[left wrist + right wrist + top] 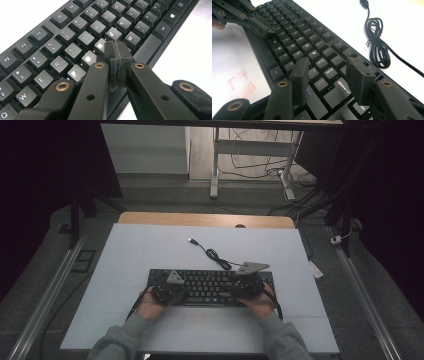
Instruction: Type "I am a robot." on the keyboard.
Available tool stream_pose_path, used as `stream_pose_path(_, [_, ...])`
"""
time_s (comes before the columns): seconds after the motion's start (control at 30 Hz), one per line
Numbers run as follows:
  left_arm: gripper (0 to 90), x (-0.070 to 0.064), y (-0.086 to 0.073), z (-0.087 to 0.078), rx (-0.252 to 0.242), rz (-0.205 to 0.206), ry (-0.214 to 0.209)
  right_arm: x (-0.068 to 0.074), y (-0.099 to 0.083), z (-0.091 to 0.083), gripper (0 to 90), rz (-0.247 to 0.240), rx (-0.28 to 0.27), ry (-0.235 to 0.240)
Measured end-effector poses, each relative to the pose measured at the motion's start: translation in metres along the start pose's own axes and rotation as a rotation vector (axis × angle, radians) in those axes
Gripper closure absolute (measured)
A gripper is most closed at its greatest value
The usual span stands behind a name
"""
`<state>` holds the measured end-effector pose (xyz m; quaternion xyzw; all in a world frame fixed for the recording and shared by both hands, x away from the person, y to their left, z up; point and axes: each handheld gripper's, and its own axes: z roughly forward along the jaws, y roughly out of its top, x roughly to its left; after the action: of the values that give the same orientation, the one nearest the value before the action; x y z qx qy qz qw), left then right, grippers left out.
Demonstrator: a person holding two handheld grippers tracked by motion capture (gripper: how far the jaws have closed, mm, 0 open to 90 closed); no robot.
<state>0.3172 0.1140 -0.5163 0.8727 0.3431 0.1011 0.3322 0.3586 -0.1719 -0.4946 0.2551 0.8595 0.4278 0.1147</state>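
High view, black keyboard (210, 287), left claw (117, 53) closed, right claw (329, 75) spread, coiled cable (378, 42).

A pale white surface (150, 250) is seen, with a wooden strip bordering its far edge. A black keyboard (210, 285) is laid flat on it near the front edge. The keyboard's black cable (215, 255) is coiled just behind it, its USB plug (191, 240) lying farther back. Faint red marks (239, 81) are drawn on the surface beside the keyboard.

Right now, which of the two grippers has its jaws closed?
The left gripper: its jaws are pressed together above the keyboard, while the right gripper is open.
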Motion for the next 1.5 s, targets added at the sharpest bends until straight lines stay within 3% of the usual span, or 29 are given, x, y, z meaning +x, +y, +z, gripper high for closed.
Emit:
stream_pose_path(0.17, [88.7, 0.001, -0.001, 0.0, -0.002, -0.005, 0.006, 0.0, 0.0, 0.0, 53.4, -0.002, 0.003, -0.002])
stream_pose_path(0.4, [87.7, 0.007, 0.002, -0.021, -0.102, -0.032, 0.018, 0.0, 0.0, 0.0, 53.4, -0.001, 0.0, 0.0])
stream_pose_path(0.47, [81.0, 0.011, 0.002, -0.029, -0.142, -0.057, 0.026, 0.0, 0.0, 0.0, 53.3, -0.002, 0.001, -0.001])
stream_pose_path(0.6, [57.8, 0.023, -0.002, -0.039, -0.197, -0.134, 0.05, 0.0, 0.0, 0.0, 53.2, -0.004, 0.004, -0.001])
stream_pose_path(0.73, [46.6, 0.031, -0.006, -0.042, -0.195, -0.175, 0.052, 0.0, 0.0, 0.001, 53.1, 0.0, 0.005, 0.0])
stream_pose_path(0.87, [41.7, 0.034, -0.008, -0.044, -0.192, -0.182, 0.059, 0.0, 0.0, 0.0, 52.9, 0.0, 0.003, -0.001])
stream_pose_path(1.5, [34.9, 0.044, -0.016, -0.05, -0.164, -0.21, 0.086, 0.0, 0.0, 0.001, 52.4, -0.011, 0.004, -0.008])
